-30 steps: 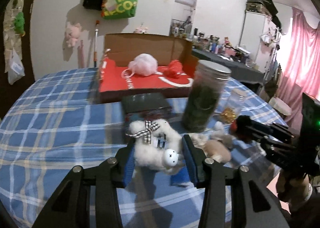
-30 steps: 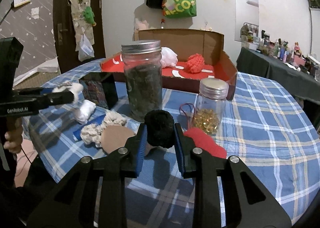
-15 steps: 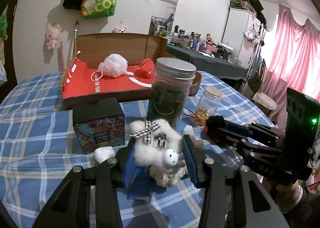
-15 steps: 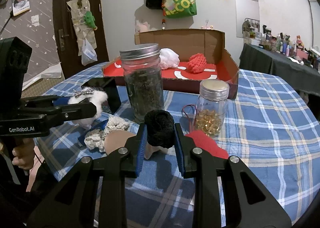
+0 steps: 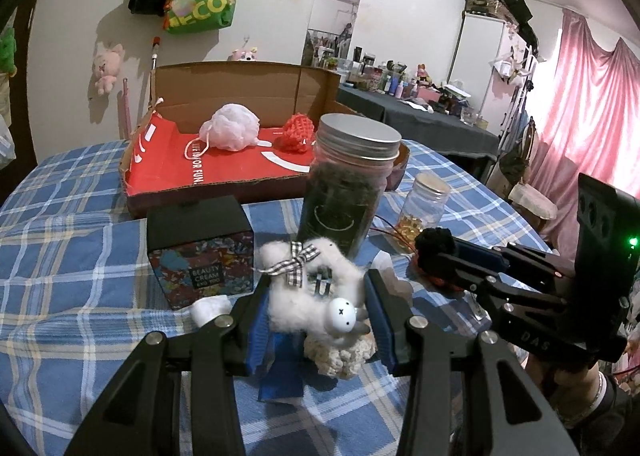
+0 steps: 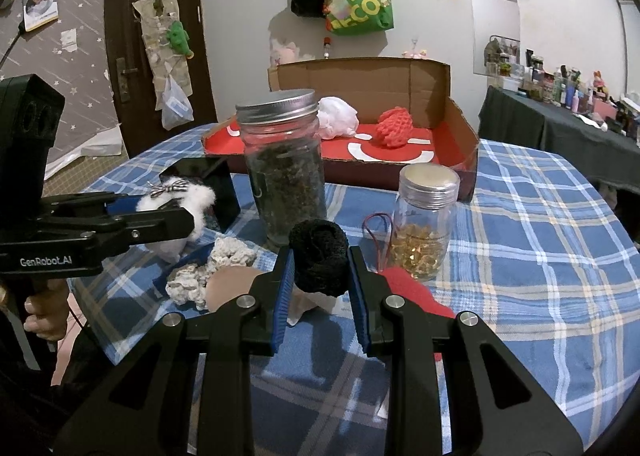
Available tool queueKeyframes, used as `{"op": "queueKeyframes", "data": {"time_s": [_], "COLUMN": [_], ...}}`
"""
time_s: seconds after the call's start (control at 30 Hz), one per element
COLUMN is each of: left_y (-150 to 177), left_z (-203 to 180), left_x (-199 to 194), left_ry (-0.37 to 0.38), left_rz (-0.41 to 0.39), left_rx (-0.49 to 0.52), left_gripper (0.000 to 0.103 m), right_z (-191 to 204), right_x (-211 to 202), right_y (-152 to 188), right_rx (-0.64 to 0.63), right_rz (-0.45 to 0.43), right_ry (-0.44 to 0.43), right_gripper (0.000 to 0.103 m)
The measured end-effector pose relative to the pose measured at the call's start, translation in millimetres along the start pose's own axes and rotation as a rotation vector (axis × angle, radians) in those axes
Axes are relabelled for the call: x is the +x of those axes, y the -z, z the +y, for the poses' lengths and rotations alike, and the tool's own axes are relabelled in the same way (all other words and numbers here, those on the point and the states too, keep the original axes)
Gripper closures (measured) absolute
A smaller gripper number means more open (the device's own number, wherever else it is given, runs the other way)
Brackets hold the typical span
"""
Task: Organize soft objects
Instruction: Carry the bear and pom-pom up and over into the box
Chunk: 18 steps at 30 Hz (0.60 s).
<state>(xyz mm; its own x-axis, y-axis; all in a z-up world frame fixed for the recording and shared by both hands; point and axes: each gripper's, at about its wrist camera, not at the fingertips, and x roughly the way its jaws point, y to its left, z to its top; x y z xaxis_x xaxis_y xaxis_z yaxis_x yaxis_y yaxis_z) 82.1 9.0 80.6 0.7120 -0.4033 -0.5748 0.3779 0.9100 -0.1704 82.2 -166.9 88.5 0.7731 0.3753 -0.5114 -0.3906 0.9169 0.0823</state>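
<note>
The white plush toy [image 5: 308,292] with the checked bow sits between the fingers of the left gripper [image 5: 318,320], which press on its two sides and hold it above the bench [image 5: 72,256]. Its head with the small cross eyes points toward the camera and its body runs away from it, so the long axis lies along the fingers. The black fluffy ball [image 6: 319,256] is in the right gripper [image 6: 319,288], whose fingers are closed on it from left and right; it is also lifted off the cloth.

The relation that matters is where the open cardboard box [image 5: 224,179] with the red floor lies. From both grippers it is straight ahead, at the far side of the bench, and it already holds a pale mesh puff [image 5: 232,131] and a red knitted ball [image 5: 298,131]. Between the hands and the box stand the tall jar [image 5: 346,191] with dark content, the small jar [image 6: 426,219] and the black cream box [image 5: 202,244]. The plush toy has a freer path, to the left of the tall jar, so I judge the left hand is better placed. Both toys probably must pass over or beside the jars.
</note>
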Motion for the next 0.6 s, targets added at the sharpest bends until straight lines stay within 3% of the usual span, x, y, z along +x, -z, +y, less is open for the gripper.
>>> {"op": "queueKeyframes", "data": {"time_s": [0.6], "left_y": [10.0], "left_z": [43.2], "left_x": [-15.0], "left_ry": [-0.078], "left_rz": [0.027], "left_rx": [-0.069], "left_gripper": [0.057], "right_z": [-33.6], "right_x": [-7.3], "right_y": [-0.8], "right_rx": [0.057], "right_rz": [0.032], "right_ry": [0.053], "right_gripper": [0.078]}}
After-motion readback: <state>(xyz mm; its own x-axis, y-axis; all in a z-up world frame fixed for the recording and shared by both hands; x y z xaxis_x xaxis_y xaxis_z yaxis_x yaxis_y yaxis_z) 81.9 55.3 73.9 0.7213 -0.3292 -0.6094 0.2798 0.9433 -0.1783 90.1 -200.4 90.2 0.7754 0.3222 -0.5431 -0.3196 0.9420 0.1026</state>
